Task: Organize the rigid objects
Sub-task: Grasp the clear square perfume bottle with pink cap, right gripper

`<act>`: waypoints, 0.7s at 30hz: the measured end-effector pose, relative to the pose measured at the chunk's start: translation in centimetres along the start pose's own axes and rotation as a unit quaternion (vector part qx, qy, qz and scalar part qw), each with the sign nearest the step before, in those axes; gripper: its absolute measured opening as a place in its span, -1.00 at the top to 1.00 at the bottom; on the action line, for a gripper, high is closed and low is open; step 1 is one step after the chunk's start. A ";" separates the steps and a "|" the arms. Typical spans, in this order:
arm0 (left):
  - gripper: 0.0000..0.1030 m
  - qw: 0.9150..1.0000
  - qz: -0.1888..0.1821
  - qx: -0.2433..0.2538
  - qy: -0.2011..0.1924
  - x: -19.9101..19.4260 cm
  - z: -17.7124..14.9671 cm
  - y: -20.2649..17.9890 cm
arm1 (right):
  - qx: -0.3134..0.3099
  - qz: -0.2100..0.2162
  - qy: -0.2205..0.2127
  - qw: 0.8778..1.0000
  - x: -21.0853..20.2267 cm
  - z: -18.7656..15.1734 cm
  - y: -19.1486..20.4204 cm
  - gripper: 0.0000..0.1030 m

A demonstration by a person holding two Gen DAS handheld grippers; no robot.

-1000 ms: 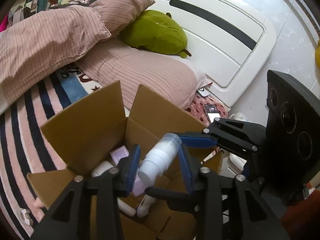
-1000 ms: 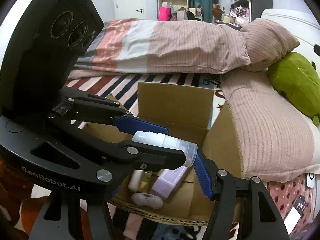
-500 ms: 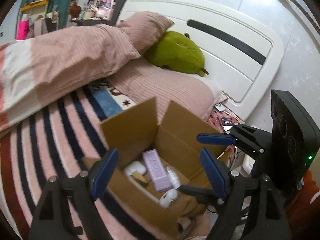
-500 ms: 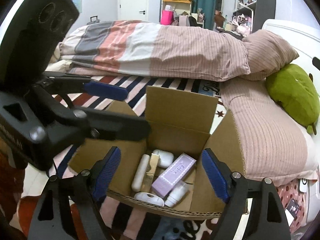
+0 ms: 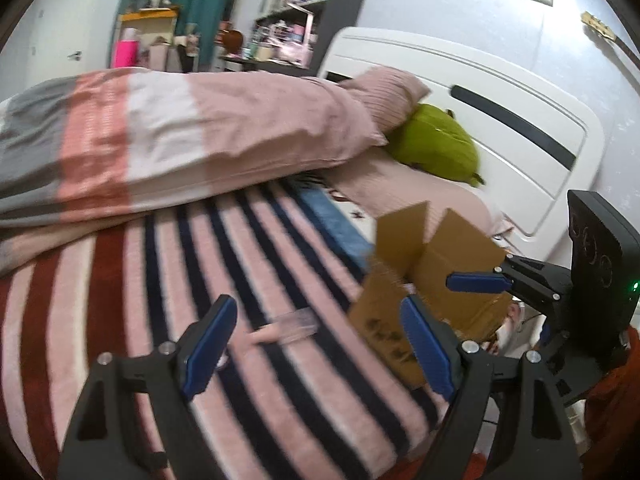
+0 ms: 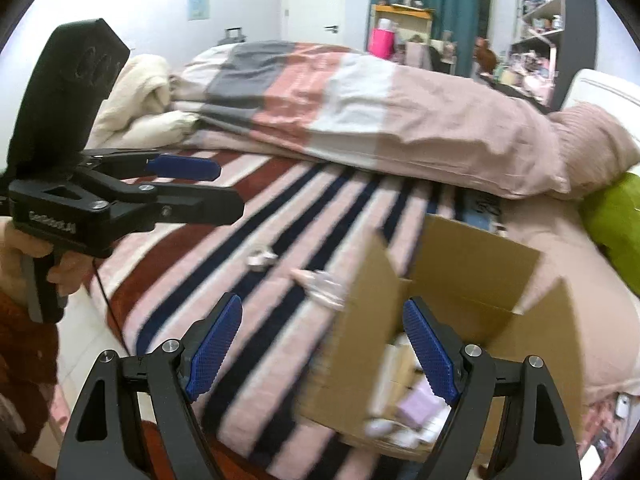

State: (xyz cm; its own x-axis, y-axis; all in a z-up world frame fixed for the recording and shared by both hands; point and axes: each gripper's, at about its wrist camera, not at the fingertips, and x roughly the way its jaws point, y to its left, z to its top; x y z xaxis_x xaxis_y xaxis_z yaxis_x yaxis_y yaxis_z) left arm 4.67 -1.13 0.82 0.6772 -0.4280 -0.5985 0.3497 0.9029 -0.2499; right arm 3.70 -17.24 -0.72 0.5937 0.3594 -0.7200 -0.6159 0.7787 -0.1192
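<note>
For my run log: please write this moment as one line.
left gripper: open, empty | right gripper: open, empty | cardboard box: open, items inside | clear tube: on striped blanket, outside box

My left wrist view looks along striped pink blanket [image 5: 248, 280] toward white headboard [image 5: 500, 128]. My right wrist view sits near, above open brown cardboard box [image 6: 472, 280]. Both share box, blanket.

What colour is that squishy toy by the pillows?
Green toy, best in the left wrist view.
</note>
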 end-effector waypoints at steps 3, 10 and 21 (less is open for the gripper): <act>-0.59 1.000 0.020 -0.014 -0.003 -0.6 -1.3 2.5 | -0.007 0.018 0.011 1.000 2.0 0.4 1.8 -0.57; -0.59 0.998 0.037 -0.048 0.005 -0.4 -4.9 7.1 | -0.035 0.024 0.035 0.998 7.6 0.5 5.2 -0.57; -0.59 0.996 0.039 -0.082 0.025 1.9 -7.6 10.6 | -0.113 -0.051 -0.005 0.992 10.2 0.8 7.6 -0.57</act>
State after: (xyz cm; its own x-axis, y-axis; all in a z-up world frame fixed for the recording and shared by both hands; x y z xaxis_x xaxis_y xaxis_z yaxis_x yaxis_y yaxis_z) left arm 4.70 7.92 -8.72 0.6639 -0.3569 -0.6572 0.1839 0.9297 -0.3191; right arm 5.48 -7.30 -8.41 0.6628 0.2915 -0.6898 -0.6530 0.6757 -0.3420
